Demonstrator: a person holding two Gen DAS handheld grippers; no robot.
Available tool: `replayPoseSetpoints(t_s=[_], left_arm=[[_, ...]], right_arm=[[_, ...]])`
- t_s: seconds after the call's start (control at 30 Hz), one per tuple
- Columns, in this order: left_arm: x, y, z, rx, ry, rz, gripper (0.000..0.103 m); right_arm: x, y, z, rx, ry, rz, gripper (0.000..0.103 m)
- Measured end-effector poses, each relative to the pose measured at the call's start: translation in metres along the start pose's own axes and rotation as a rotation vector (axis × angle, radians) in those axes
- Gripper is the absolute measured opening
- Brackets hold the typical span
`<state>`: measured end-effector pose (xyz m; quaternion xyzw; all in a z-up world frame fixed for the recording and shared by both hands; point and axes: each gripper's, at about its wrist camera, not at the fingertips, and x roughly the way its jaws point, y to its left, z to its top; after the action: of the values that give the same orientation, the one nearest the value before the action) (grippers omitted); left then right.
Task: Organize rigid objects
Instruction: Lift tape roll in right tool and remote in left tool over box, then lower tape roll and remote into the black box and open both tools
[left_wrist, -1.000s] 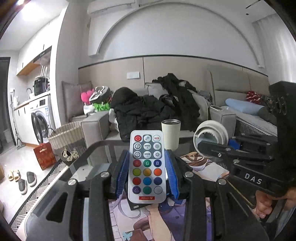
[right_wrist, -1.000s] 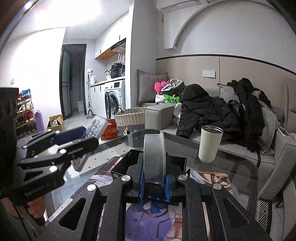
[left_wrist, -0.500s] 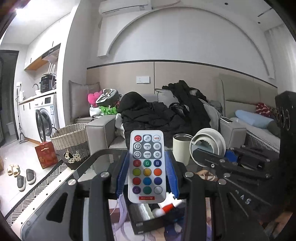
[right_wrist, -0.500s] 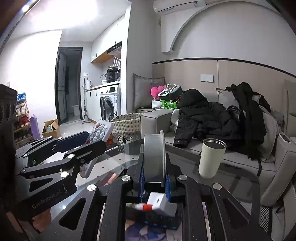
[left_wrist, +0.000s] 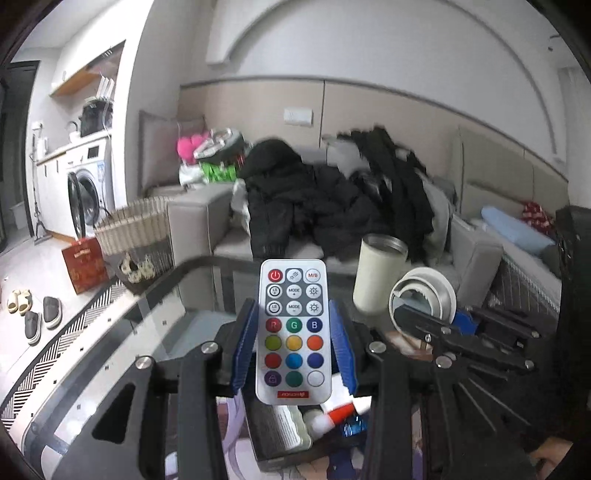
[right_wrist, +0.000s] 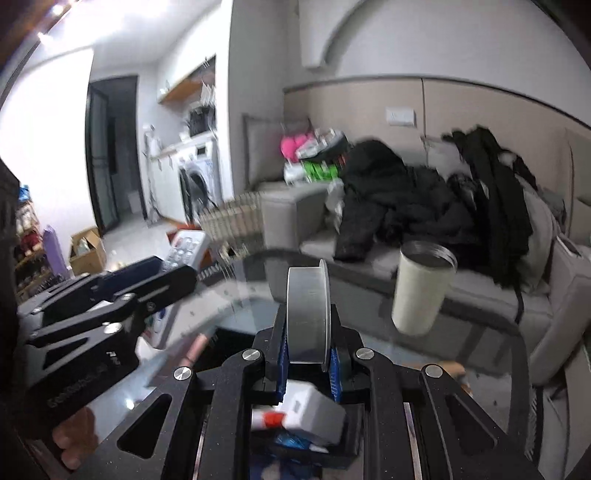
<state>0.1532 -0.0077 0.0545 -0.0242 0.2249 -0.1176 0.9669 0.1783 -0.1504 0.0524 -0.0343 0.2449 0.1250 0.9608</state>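
Note:
My left gripper (left_wrist: 293, 325) is shut on a white remote control (left_wrist: 293, 334) with coloured buttons, its blue pads pressing both long edges. My right gripper (right_wrist: 307, 332) is shut on a grey roll of tape (right_wrist: 307, 314), held upright on edge; the same roll (left_wrist: 423, 295) shows at the right of the left wrist view. Both grippers hover over a black box (right_wrist: 343, 448) on the glass table (left_wrist: 122, 350). The box holds a white block (right_wrist: 314, 408), a red-and-white tube (left_wrist: 341, 410) and other small items. The left gripper (right_wrist: 177, 273) with the remote (right_wrist: 186, 249) appears at the left of the right wrist view.
A cream tumbler (left_wrist: 378, 271) stands on the table beyond the box. Behind is a grey sofa (left_wrist: 199, 221) piled with black coats (left_wrist: 314, 206). A wicker basket (left_wrist: 135, 229), a red bag (left_wrist: 83, 264) and slippers (left_wrist: 35, 312) are on the floor at left.
Both grippers have travelled across the table with their loads. The black box and its contents have come into view beneath them, and the tumbler looks closer.

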Motion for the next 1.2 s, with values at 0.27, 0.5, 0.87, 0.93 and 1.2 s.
replayPoseSetpoints(t_s=[0.27, 0.5, 0.87, 0.93, 1.2], left_arm=[[0.039, -0.008, -0.015, 0.010, 0.189, -0.012, 0.038], [0.062, -0.012, -0.029, 0.001, 0.315, -0.026, 0.038], [0.068, -0.014, -0.039, 0.005, 0.365, -0.026, 0.038], [0.071, -0.013, -0.040, 0.001, 0.381, -0.028, 0.038], [0.072, -0.010, -0.042, 0.000, 0.383, -0.016, 0.039]], right_arm=[[0.045, -0.010, -0.026, -0.013, 0.233, -0.074, 0.017], [0.057, -0.009, -0.042, -0.024, 0.314, -0.064, 0.017], [0.071, -0.007, -0.058, -0.030, 0.403, -0.068, 0.017], [0.070, -0.008, -0.057, -0.021, 0.404, -0.064, 0.018], [0.068, -0.006, -0.054, -0.008, 0.407, -0.056, 0.021]])
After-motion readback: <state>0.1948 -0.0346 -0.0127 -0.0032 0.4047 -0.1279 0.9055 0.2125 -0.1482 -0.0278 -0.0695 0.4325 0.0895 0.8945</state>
